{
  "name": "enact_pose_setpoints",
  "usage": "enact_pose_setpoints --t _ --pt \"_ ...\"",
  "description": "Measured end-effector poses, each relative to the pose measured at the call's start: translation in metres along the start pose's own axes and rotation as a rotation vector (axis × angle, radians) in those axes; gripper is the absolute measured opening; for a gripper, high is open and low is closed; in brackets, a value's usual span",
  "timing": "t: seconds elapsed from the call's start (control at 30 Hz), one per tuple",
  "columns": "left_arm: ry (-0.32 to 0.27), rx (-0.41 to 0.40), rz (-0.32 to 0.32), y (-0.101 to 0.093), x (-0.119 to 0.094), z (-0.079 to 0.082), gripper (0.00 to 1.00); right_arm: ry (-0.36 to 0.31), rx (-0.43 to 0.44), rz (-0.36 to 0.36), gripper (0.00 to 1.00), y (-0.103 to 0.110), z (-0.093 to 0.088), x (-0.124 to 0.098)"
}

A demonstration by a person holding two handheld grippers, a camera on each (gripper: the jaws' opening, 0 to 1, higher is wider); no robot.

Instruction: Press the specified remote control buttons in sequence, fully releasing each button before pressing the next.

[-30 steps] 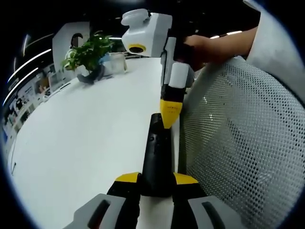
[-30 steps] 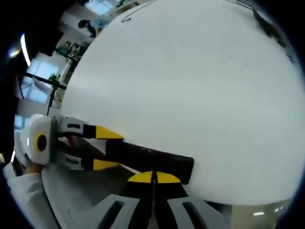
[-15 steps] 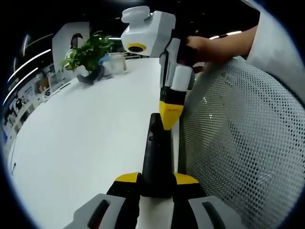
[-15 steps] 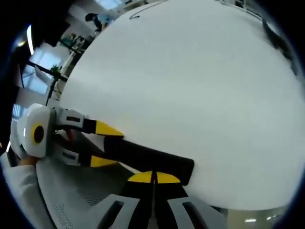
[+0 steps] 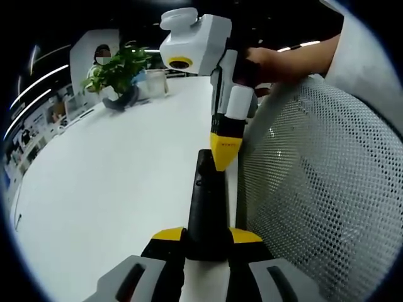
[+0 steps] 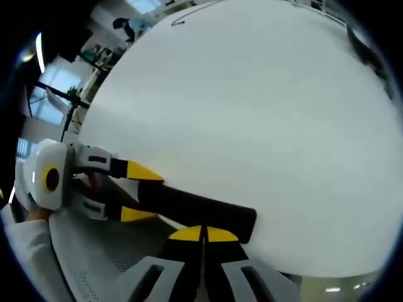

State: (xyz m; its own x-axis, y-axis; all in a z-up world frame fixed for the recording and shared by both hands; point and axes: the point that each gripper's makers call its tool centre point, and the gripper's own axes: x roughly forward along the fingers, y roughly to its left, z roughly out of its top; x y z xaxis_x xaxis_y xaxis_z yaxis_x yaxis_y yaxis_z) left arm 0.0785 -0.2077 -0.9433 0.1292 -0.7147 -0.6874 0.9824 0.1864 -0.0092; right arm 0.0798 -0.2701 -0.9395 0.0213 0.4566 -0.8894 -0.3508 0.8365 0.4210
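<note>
Lying along the near edge of a white tabletop (image 5: 113,189), a black remote control (image 5: 206,207) is clamped at one end between the yellow-tipped jaws of the left hand-held gripper (image 5: 206,238). At its other end, the right hand-held gripper (image 5: 224,151) has its jaws clenched together, tips touching the remote's top face. Farther right, a white mesh chair back (image 5: 315,189) stands beside the tabletop.

Both views are evenly and brightly lit from ceiling strip lights (image 5: 296,45), with the white table (image 6: 252,113) close to washed out ahead of the right gripper's jaws. Shadows are soft and faint. Fisheye bending curves the table's edges, and the far background looks dim and soft.
</note>
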Motion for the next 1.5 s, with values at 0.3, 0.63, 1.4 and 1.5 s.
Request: enact_pose_setpoints --t 0.3,0.63,1.4,1.5 --pt "-0.002 0.005 -0.002 0.0 0.0 0.0 0.25 -0.006 -0.023 0.002 0.0 0.003 0.001 -0.001" --pt "-0.003 0.008 -0.006 -0.001 0.001 0.0 0.25 -0.09 -0.085 -0.024 0.0 0.003 0.014 -0.005" --pt "-0.01 0.008 -0.007 -0.001 0.002 0.001 0.25 -0.081 -0.218 -0.112 0.0 -0.003 0.013 0.0" --pt "-0.012 0.006 -0.007 -0.001 0.002 0.001 0.25 -0.083 -0.254 -0.122 0.0 -0.003 0.013 0.0"
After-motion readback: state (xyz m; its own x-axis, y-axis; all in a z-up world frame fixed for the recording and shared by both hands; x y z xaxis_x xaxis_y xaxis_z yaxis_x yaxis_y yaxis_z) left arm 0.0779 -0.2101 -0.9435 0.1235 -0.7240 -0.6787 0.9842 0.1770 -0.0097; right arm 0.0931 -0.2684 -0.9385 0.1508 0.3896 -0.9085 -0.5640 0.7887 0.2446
